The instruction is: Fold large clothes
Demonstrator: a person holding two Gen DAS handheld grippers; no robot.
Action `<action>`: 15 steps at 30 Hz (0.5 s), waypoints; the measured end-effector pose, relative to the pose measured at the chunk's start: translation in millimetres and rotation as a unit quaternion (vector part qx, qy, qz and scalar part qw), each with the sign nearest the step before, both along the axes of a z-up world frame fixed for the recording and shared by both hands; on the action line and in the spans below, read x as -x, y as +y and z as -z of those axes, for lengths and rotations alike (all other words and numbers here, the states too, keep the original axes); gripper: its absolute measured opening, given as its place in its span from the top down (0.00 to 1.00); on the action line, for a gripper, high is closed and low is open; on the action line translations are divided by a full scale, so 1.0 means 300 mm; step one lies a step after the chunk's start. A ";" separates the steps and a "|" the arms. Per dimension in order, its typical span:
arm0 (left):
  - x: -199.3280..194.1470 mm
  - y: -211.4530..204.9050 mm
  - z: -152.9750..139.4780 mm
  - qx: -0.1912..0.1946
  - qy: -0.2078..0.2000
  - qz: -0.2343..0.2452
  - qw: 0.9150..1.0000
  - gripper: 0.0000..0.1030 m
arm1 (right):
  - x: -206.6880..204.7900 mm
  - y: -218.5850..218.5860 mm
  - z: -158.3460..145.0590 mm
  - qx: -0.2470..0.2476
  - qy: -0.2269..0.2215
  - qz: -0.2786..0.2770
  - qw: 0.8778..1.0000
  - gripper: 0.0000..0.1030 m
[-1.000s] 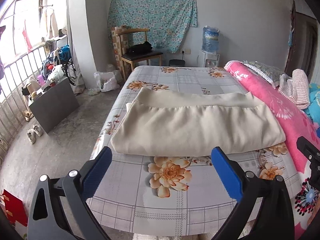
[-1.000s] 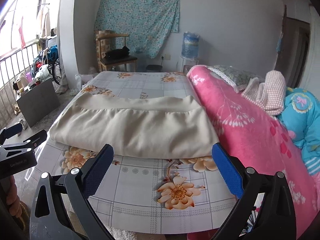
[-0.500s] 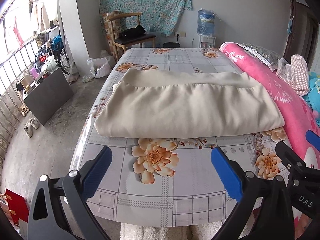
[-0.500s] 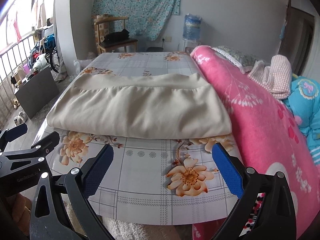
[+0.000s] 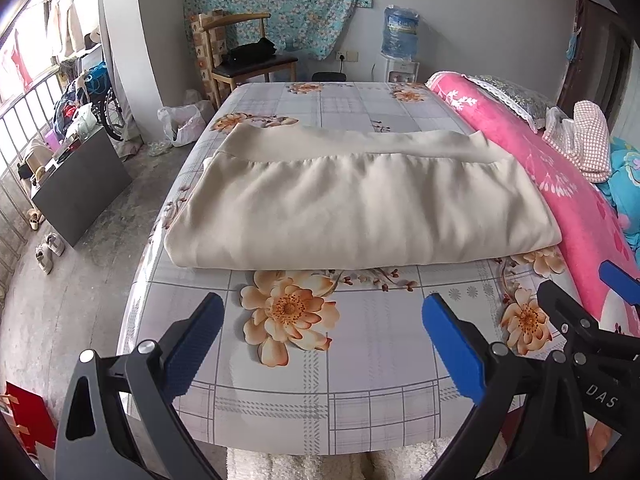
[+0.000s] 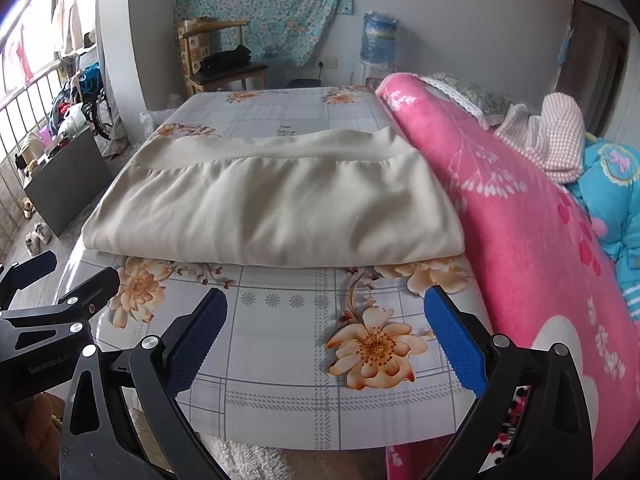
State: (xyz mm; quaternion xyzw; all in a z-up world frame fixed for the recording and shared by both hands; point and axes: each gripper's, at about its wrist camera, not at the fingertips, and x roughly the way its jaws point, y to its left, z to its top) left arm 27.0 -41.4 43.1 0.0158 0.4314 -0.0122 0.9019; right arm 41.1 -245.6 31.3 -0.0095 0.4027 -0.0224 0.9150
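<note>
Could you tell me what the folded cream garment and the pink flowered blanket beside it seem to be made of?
The folded cream garment looks like a soft matte knit, perhaps fleece or jersey: it drapes in rounded folds, without shine, and has a gathered band along its far edge. The pink flowered blanket looks like plush fleece: thick, faintly fuzzy, white print. Neither can be confirmed by sight alone.

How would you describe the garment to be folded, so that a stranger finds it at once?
Look at the bed with the grey checked sheet and orange flowers. Across its middle lies the cream garment, already folded flat, with a smooth band along its far edge. Unlike the pink blanket beside it, it is plain, with no print.
</note>
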 end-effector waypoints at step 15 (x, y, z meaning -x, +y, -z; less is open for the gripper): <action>0.001 0.006 0.010 0.016 0.009 0.005 1.000 0.05 | -0.004 -0.013 0.005 0.003 0.005 0.002 1.000 0.08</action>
